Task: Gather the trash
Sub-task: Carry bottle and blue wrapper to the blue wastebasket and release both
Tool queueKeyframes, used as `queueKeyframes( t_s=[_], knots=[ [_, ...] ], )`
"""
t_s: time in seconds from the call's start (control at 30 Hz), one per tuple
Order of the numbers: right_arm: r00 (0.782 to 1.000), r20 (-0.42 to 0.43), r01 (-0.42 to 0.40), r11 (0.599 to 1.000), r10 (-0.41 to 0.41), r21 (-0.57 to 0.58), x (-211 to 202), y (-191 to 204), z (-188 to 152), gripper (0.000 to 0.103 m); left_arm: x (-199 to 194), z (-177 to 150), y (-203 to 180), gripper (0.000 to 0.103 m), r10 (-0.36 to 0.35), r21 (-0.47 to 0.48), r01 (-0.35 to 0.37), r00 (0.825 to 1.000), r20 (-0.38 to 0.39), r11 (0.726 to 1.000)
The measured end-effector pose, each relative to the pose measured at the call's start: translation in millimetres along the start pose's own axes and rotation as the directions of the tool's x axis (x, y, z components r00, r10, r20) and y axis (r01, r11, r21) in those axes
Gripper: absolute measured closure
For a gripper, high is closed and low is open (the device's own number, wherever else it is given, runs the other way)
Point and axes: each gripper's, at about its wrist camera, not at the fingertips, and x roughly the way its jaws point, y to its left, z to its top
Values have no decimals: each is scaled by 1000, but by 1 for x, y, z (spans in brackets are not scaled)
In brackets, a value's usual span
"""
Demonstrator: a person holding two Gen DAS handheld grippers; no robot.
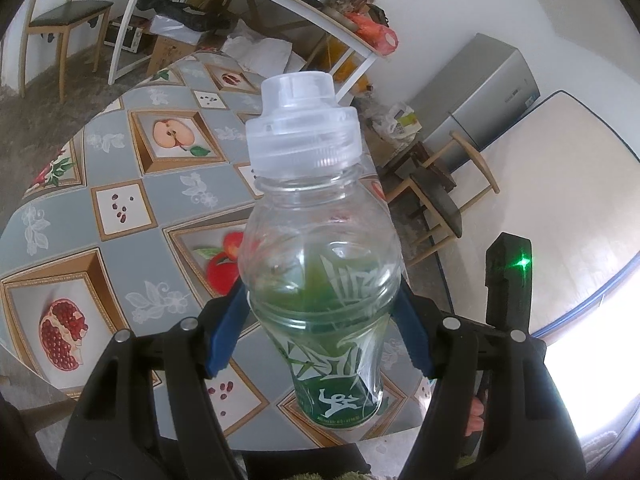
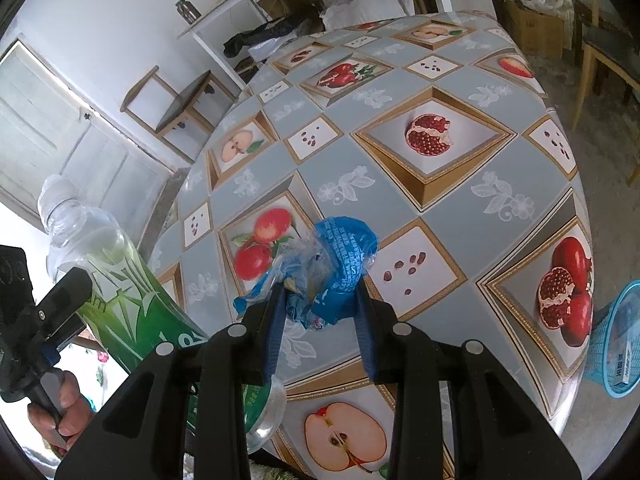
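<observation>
Empty clear bottle (image 1: pixel 320 264) with a green label and translucent cap, held above the desk (image 1: pixel 120 208), its body pinched between the blue pads of the left claw (image 1: pixel 320 312). Crumpled blue wrapper (image 2: pixel 324 272), clamped in the right claw (image 2: pixel 320 304), likewise over the fruit-patterned desk. A blue mesh basket (image 2: pixel 618 344) stands beyond the desk's right edge.

the bottle (image 1: pixel 320 248) is clear, glossy plastic with a frosted translucent plastic cap (image 1: pixel 301 120) and a shiny green printed label. the wrapper (image 2: pixel 320 272) is thin, crinkled blue plastic film. the tablecloth (image 1: pixel 132 200) looks like smooth, slightly glossy printed vinyl. beyond the tablecloth, the chair (image 1: pixel 64 16) has a pale wooden frame with a dark matt seat. beside the tablecloth, the basket (image 2: pixel 620 340) is blue plastic mesh.
</observation>
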Motion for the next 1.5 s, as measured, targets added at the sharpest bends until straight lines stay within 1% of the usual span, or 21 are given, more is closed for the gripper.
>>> queueKeyframes(
  t_s=[0.17, 0.3, 0.43, 0.53, 0.6, 0.7, 0.73, 0.77, 0.8, 0.83, 0.9, 0.93, 0.97, 1.0, 1.07, 1.1, 1.17, 1.2, 1.27, 1.33, 1.5],
  knots=[
    [1000, 19, -17, 1000, 17, 7, -7, -3, -1, 71, -1, 2, -7, 38, 5, 11, -5, 1000, 0, 1000],
    [998, 56, -40, 999, 39, 27, -21, -14, -3, 71, 2, 5, -19, 38, 5, 33, -5, 1000, -6, 999],
    [989, 145, -37, 996, 25, 80, -57, -38, -8, 71, 6, 9, -42, 38, -14, 91, 15, 1000, -10, 996],
    [971, 238, -17, 989, -18, 144, -98, -68, -19, 71, 16, 13, -69, 38, -53, 149, 56, 998, -28, 987],
    [952, 297, 11, 981, -70, 196, -129, -92, -31, 71, 26, 15, -92, 38, -89, 192, 97, 995, -49, 977],
    [907, 381, 64, 952, -181, 301, -181, -134, -58, 71, 46, 15, -132, 38, -153, 252, 174, 983, -99, 952],
    [884, 406, 82, 933, -230, 350, -201, -154, -72, 71, 53, 13, -144, 38, -169, 269, 194, 979, -116, 943],
    [868, 420, 94, 918, -264, 384, -214, -167, -83, 71, 62, 12, -163, 38, -189, 295, 223, 972, -139, 929],
    [852, 430, 104, 901, -299, 420, -227, -181, -95, 71, 69, 10, -175, 38, -201, 311, 241, 967, -155, 919],
    [830, 437, 117, 873, -348, 473, -243, -200, -114, 71, 76, 7, -189, 38, -212, 329, 260, 962, -174, 908],
    [806, 432, 133, 836, -404, 532, -258, -224, -137, 71, 94, -2, -220, 38, -236, 362, 303, 947, -218, 881],
    [794, 424, 140, 810, -436, 569, -266, -240, -152, 71, 105, -8, -237, 38, -246, 376, 326, 938, -244, 868],
    [786, 413, 142, 784, -461, 605, -272, -255, -167, 71, 114, -12, -248, 38, -249, 381, 337, 932, -263, 861],
    [782, 396, 141, 757, -480, 638, -274, -271, -181, 71, 128, -21, -266, 38, -252, 389, 356, 922, -294, 849],
    [786, 372, 129, 718, -494, 684, -276, -297, -203, 71, 152, -38, -295, 38, -251, 405, 383, 906, -342, 830],
    [793, 359, 109, 695, -492, 710, -275, -314, -216, 71, 163, -47, -306, 38, -245, 412, 388, 901, -358, 824],
    [806, 344, 85, 669, -482, 738, -270, -338, -231, 71, 186, -63, -328, 38, -229, 428, 397, 891, -392, 812],
    [814, 331, 77, 654, -477, 753, -266, -351, -238, 71, 202, -75, -340, 38, -217, 436, 403, 883, -417, 805],
    [832, 318, 52, 635, -454, 771, -258, -374, -246, 71, 231, -95, -359, 38, -189, 439, 407, 868, -460, 801],
    [848, 304, 26, 606, -435, 795, -248, -400, -252, 71, 255, -112, -374, 38, -175, 442, 414, 856, -487, 796],
    [869, 279, -11, 547, -409, 837, -231, -459, -248, 71, 320, -147, -408, 38, -101, 475, 394, 841, -531, 787]
  ],
)
